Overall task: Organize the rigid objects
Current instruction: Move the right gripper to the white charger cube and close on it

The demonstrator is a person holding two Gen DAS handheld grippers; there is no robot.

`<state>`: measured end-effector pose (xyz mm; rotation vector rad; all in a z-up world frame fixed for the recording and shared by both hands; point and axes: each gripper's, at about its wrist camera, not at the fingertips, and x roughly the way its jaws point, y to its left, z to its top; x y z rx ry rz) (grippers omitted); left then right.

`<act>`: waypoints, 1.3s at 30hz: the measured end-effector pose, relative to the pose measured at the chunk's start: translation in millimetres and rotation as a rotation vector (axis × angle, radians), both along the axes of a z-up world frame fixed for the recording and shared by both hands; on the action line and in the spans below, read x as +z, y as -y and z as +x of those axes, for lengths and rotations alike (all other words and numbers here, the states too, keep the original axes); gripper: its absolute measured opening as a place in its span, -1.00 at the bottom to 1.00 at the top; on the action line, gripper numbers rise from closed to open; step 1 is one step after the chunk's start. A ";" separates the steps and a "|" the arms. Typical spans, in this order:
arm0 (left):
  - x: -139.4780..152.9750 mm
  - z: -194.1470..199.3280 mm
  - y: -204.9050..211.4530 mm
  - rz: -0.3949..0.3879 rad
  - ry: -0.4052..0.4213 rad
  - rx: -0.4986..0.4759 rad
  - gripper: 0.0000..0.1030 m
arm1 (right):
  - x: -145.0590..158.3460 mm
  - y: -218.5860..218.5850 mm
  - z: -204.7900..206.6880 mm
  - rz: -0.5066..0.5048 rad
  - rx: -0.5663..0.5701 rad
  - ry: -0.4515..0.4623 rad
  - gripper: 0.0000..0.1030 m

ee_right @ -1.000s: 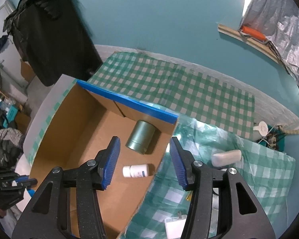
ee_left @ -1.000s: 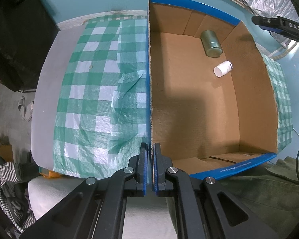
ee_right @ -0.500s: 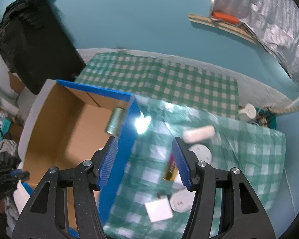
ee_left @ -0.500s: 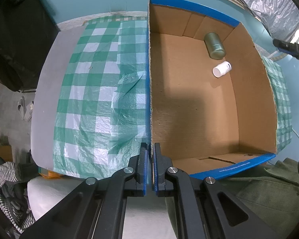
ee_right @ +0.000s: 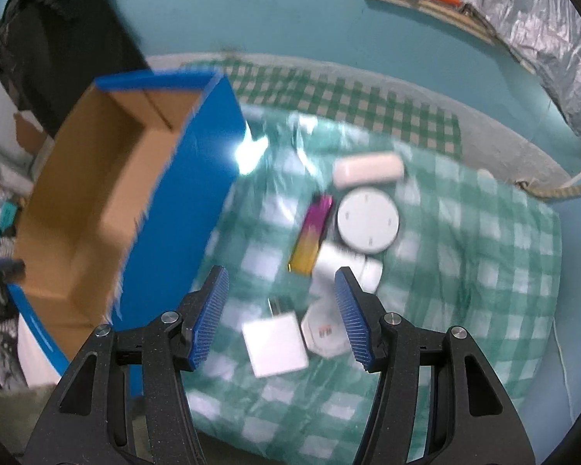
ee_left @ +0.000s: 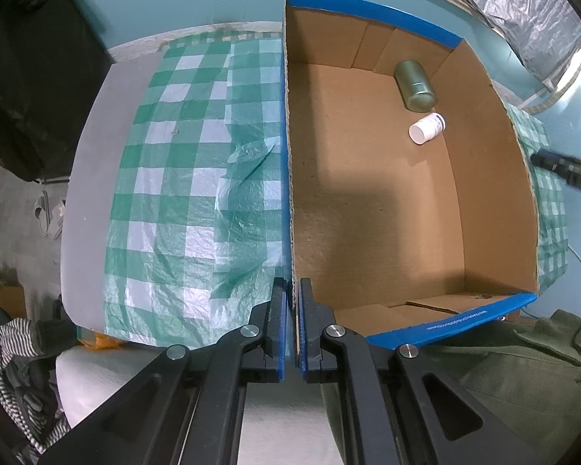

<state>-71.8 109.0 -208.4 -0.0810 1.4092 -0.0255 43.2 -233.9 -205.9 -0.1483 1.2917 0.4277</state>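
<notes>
A cardboard box [ee_left: 288, 155] with blue-taped rims stands on a green checked cloth. My left gripper [ee_left: 293, 298] is shut on the box's left wall near its front corner. A green metal can [ee_left: 414, 85] and a white pill bottle [ee_left: 426, 128] lie inside at the far right. My right gripper [ee_right: 282, 283] hangs open and empty above the cloth, to the right of the box [ee_right: 197, 193]. Below it lie a white square charger [ee_right: 275, 343] and a white angular piece [ee_right: 323, 333]. Farther off are a pink-yellow slim case [ee_right: 311, 238], a white bottle [ee_right: 348, 267], a round white disc [ee_right: 368, 219] and a white bar [ee_right: 368, 168].
The checked cloth [ee_left: 174, 193] covers a grey table; bare cloth lies left of the box. Teal floor surrounds the table. A dark bundle [ee_right: 58, 38] stands at the far left, silver sheeting [ee_right: 523, 19] at the far right. A green sleeve [ee_left: 503, 368] is below the box.
My right gripper has moved right and down, from over the box's inside to over the loose objects on the cloth, and its jaws stand a little wider. The left gripper and the box have not moved.
</notes>
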 end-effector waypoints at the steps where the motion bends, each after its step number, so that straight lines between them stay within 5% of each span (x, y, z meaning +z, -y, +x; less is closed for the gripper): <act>1: -0.3 -0.1 0.1 0.000 -0.001 -0.001 -0.90 | -6.5 2.1 -3.1 -0.006 -0.005 -0.016 0.12; 18: -4.6 -0.2 0.3 -0.002 -0.010 -0.013 -0.90 | -67.5 18.5 -41.0 -0.027 -0.021 -0.156 0.12; 39: -5.4 -1.8 1.1 -0.005 -0.009 -0.020 -0.90 | -86.1 -19.3 -29.8 -0.063 0.033 -0.149 0.11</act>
